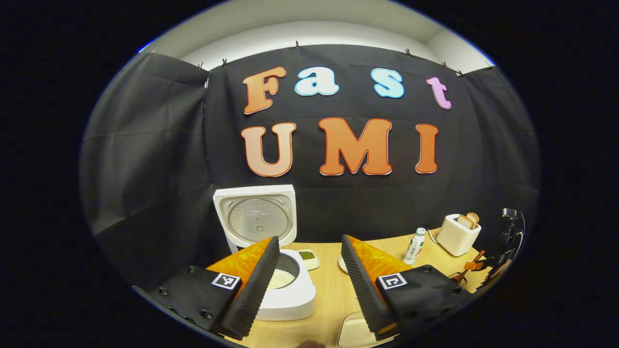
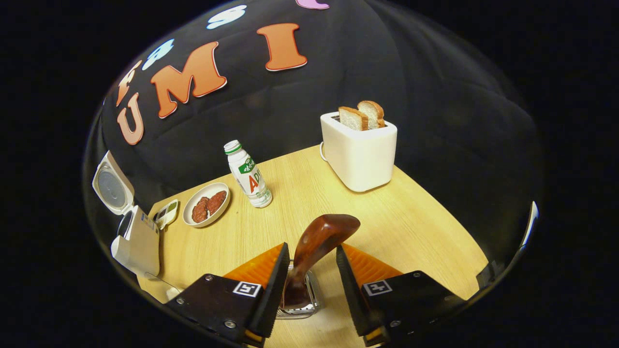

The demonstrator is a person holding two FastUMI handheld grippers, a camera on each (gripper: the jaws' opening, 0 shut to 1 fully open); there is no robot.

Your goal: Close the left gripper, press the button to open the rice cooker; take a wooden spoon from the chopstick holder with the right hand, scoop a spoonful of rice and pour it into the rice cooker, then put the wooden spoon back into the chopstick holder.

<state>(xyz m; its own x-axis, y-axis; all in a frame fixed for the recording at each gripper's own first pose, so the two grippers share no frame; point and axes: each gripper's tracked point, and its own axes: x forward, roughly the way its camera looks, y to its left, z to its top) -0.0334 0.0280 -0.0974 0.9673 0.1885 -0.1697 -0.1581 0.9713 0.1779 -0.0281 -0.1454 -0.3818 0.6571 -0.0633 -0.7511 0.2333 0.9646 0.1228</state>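
Right gripper (image 2: 312,270) up close in the right gripper view: its jaws stand wide, one either side of the wooden spoon (image 2: 316,246), and neither finger appears to press on it. That spoon stands in the chopstick holder (image 2: 302,302), handle down and bowl up, leaning slightly. Judging by that, the spoon is either back home or about to be lifted out; I can't say which from this alone.

Over by the rice cooker (image 1: 285,285), the lid (image 1: 256,215) stands up and open, so the button press looks done. Something pale lies in the pot, which may be rice, so the scoop-and-pour may be done too. If so, little is left beyond drawing the right gripper clear.

Left gripper (image 1: 309,270) hangs just in front of the rice cooker with its jaws wide apart and nothing between them.

Hard to make out: the holder is largely hidden behind the right gripper's fingers, so the spoon's seating is unclear. A small dish (image 1: 307,257) of something green sits just beside the cooker, and the rice source isn't clear to me. A pale object at the near table edge is cut off.
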